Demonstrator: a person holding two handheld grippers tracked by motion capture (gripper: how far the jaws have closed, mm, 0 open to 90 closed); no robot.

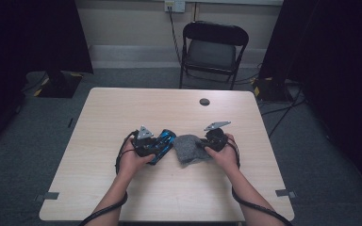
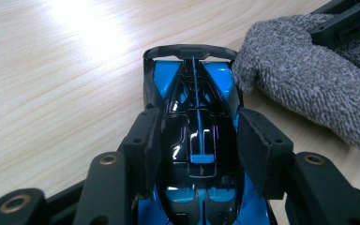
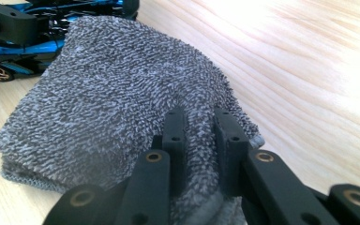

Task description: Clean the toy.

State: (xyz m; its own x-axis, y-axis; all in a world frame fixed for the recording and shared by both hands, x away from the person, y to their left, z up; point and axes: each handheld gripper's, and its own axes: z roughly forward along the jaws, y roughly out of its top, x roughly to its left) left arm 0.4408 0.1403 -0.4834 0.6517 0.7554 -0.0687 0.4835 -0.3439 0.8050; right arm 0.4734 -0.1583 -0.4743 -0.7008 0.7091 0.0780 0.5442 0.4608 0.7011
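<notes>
A blue and black toy car (image 2: 194,122) lies between the pads of my left gripper (image 2: 198,140), which is shut on its body; its nose points away from the camera. In the high view the car (image 1: 165,142) sits just right of the left gripper (image 1: 152,145) at the table's middle. A grey terry cloth (image 3: 117,98) is bunched up beside the car, touching its front right corner (image 2: 304,79). My right gripper (image 3: 200,133) is shut on a fold of that cloth. From above, the cloth (image 1: 188,149) lies between the two hands, with the right gripper (image 1: 206,143) at its right edge.
The light wooden table (image 1: 169,188) has a small dark round cap (image 1: 204,101) near its far edge. A black folding chair (image 1: 213,49) stands behind the table. Cables run on the floor at the right, and dark curtains hang on both sides.
</notes>
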